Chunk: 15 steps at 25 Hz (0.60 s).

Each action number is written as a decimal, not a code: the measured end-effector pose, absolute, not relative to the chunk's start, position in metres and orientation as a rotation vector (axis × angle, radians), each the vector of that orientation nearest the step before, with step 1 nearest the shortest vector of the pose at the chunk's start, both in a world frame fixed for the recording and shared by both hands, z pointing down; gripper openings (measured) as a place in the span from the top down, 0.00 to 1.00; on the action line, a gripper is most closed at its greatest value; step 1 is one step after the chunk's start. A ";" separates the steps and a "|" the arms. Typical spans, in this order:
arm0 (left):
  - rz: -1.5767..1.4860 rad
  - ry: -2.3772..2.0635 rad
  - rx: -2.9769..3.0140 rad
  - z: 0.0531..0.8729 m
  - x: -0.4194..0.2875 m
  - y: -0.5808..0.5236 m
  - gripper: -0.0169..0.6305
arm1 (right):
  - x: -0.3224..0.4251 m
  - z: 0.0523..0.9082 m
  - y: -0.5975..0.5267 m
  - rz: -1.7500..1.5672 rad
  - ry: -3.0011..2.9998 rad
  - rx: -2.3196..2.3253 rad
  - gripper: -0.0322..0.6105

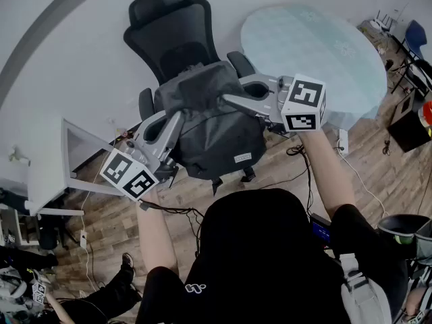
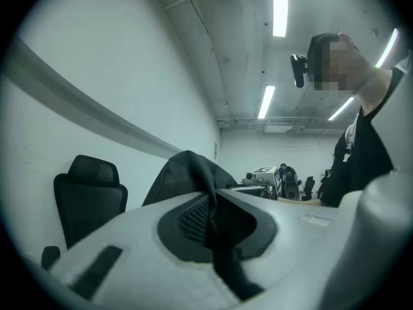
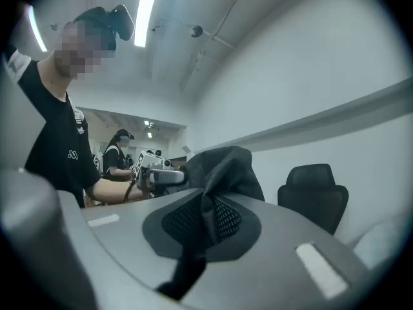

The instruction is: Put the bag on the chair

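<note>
Head view alone takes in the whole layout: a dark grey bag (image 1: 209,123) is held over the seat of a black office chair (image 1: 169,29). A round glass table (image 1: 317,52) stands to the right and a white table (image 1: 47,160) to the left, on a wooden floor (image 1: 378,174). From there the bag covers the seat, so whether its bottom rests on it cannot be told. The left gripper (image 1: 179,117) meets the bag's upper left edge and the right gripper (image 1: 228,100) its upper right edge.

The two gripper views show what the head view cannot. Each pair of jaws is pressed together on a fold of the bag's fabric, which bunches up just past the tips. Each also shows the chair's back off to one side behind the bag, with ceiling lights (image 2: 279,5) overhead. The right gripper view catches another person (image 3: 117,154) in the background.
</note>
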<state>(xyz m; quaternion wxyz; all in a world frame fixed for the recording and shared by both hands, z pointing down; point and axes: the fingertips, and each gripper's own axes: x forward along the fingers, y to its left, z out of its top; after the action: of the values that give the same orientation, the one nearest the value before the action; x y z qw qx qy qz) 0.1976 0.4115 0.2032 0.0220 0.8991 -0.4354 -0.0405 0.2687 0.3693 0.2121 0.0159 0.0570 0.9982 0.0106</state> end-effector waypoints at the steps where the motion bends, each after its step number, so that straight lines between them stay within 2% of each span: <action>1: -0.134 -1.355 2.783 0.204 0.199 0.410 0.96 | 0.271 0.212 0.368 0.030 3.105 0.183 0.93; 15: -0.175 -1.459 2.647 0.237 0.185 0.400 0.96 | 0.256 0.245 0.352 -0.087 3.125 0.308 0.93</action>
<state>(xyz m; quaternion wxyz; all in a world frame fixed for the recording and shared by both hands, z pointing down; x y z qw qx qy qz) 0.1852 0.4000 0.2372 0.0568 0.8729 -0.4811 -0.0578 0.2558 0.3515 0.2453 0.0000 0.0982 0.9948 -0.0277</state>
